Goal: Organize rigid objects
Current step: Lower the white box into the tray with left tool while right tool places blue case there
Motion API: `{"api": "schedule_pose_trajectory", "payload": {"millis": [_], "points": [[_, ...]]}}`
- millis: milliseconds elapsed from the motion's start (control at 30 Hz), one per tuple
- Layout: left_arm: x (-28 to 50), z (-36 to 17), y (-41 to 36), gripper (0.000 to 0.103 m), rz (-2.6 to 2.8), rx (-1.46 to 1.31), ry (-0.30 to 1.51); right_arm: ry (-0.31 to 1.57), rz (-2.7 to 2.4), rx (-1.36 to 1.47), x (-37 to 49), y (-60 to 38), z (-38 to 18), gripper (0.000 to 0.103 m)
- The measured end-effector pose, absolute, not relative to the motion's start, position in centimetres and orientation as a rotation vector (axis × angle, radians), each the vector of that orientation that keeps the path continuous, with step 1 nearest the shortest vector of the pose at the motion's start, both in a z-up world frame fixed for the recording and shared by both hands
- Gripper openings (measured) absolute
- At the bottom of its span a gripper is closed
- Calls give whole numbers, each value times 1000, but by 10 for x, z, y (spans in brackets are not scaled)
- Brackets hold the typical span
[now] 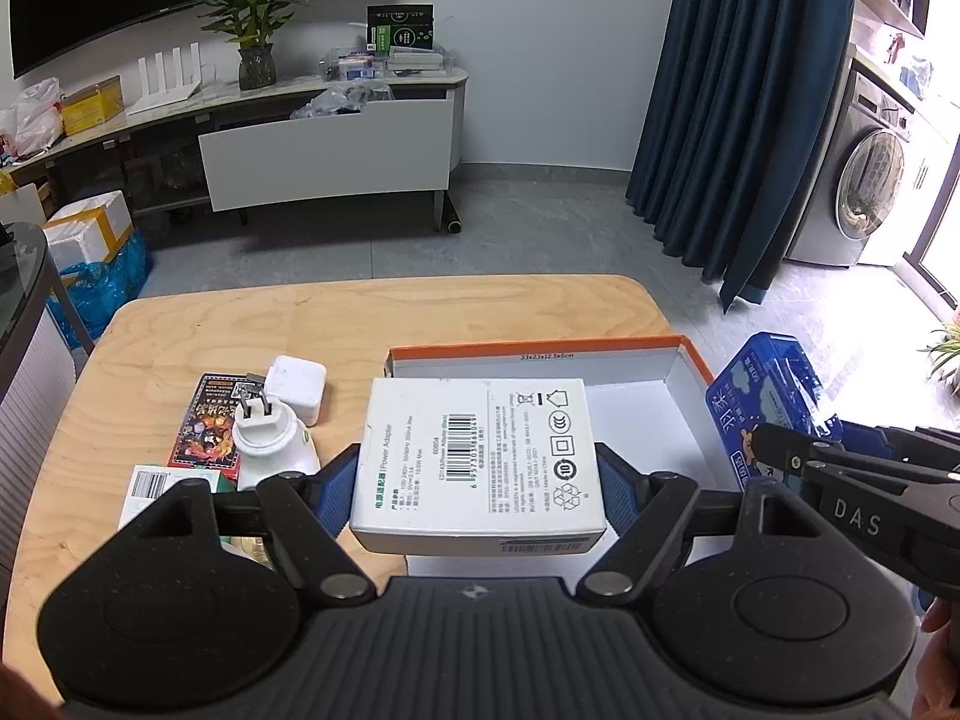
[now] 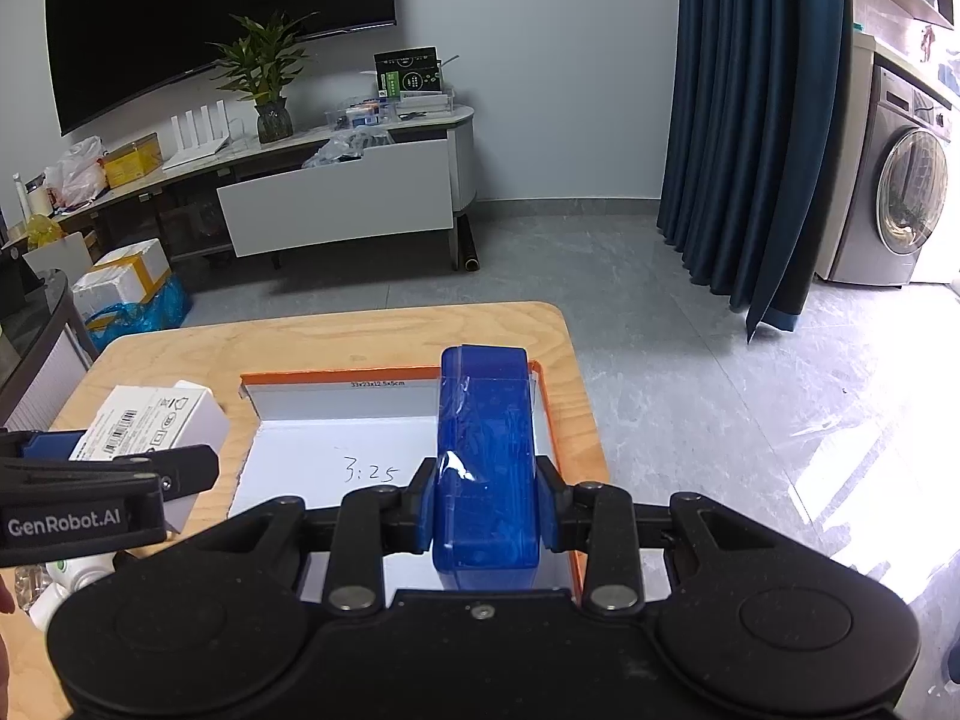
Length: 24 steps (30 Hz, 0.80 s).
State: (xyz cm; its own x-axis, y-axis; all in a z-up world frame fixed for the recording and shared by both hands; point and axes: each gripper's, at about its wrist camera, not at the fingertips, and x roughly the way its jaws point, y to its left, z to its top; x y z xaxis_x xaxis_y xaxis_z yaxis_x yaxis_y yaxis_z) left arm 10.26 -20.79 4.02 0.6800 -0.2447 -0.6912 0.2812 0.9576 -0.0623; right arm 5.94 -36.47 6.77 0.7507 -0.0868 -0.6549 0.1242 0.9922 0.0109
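Tongs both loaded — left tongs (image 1: 477,471) clamp white adapter box (image 1: 477,456) wide, right tongs (image 2: 485,507) pinch blue pack (image 2: 486,456) edgewise; both over orange-rimmed tray (image 2: 360,373), prob. for packing upright.

Home living room — television (image 2: 180,18), washing machine (image 2: 894,204).
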Motion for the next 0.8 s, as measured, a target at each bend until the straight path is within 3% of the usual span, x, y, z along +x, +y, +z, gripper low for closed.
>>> {"api": "schedule_pose_trajectory", "payload": {"millis": [800], "points": [[126, 12, -211, 79, -270, 32, 818, 782, 22, 185, 106, -378, 35, 41]]}}
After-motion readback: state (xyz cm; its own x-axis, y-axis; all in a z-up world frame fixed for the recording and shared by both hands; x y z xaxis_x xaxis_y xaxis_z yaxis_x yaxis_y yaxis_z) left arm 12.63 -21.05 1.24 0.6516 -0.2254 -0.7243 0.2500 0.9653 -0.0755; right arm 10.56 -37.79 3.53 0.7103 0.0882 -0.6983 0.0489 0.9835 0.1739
